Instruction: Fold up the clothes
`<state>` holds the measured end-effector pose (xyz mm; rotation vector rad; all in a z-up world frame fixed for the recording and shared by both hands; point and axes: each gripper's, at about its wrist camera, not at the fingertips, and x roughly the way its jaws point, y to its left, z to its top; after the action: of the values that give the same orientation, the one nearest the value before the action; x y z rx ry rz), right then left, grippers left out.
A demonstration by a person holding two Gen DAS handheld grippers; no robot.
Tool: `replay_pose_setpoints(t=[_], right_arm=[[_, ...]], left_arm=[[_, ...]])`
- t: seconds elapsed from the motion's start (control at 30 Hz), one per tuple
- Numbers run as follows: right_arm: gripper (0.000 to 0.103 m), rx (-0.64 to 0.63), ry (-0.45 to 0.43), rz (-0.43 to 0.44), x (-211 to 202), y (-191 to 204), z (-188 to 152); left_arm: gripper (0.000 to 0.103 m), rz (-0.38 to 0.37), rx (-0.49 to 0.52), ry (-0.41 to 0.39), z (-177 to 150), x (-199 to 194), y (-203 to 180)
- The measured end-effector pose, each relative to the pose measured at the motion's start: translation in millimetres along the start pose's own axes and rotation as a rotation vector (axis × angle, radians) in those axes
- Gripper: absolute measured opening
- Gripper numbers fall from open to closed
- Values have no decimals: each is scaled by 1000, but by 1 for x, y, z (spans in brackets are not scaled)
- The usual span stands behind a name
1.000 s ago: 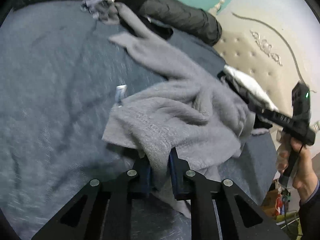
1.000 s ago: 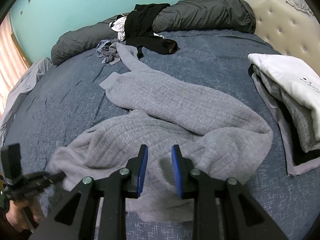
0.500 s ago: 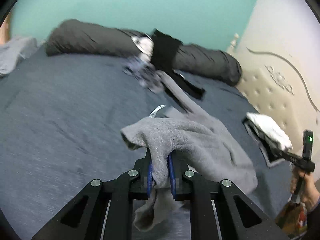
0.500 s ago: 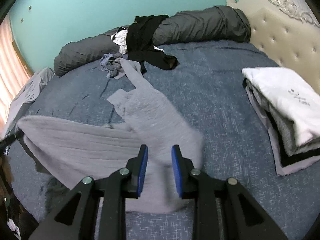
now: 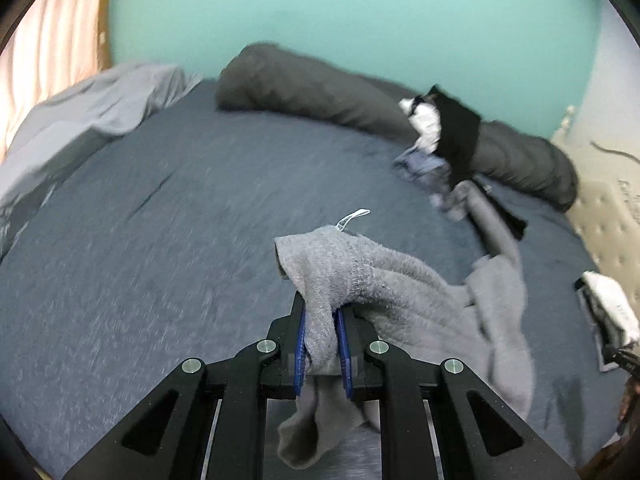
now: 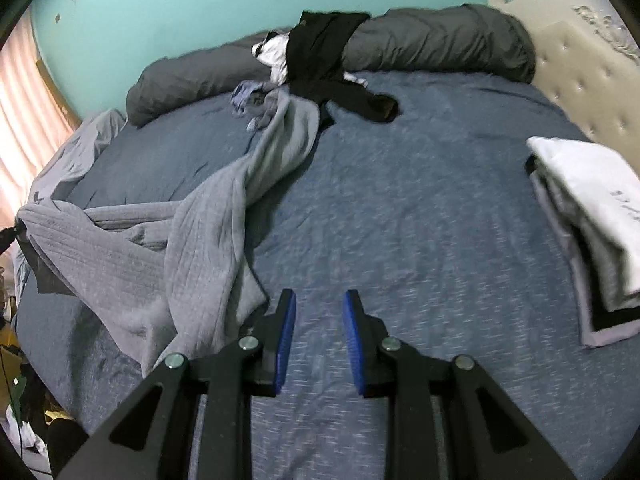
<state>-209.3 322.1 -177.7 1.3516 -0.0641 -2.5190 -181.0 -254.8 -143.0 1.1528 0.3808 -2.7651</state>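
Jaws: left gripper clamps one grey sweater; right gripper parted, empty.

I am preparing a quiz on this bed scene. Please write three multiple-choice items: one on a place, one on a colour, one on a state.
1. Where is the folded stack?
A. beside the headboard
B. on the bolster
C. on the floor

2. What colour is the garment draped over the bolster?
A. red
B. black
C. yellow

3. What is the left gripper doing?
A. open, empty
B. shut on the grey sweater
C. shut on a pillow

Key: 1 A, the stack lies by the tufted headboard. 2 B, the black garment crosses it. 3 B, the grey sweater sits between the pads.
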Motion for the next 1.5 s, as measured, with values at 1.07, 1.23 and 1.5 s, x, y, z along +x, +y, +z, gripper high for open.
replay_pose_setpoints(t=[1.07,1.23,1.5], right_arm=[[6,-60,-15,92,181,98,59],[5,-32,-120,77,117,65,59],[5,50,-207,-27,21,-17,28]], left_arm=[[15,20,26,99,-46,98,31],[15,20,15,110,-45,86,25],[15,37,13,121,-50,66,11]])
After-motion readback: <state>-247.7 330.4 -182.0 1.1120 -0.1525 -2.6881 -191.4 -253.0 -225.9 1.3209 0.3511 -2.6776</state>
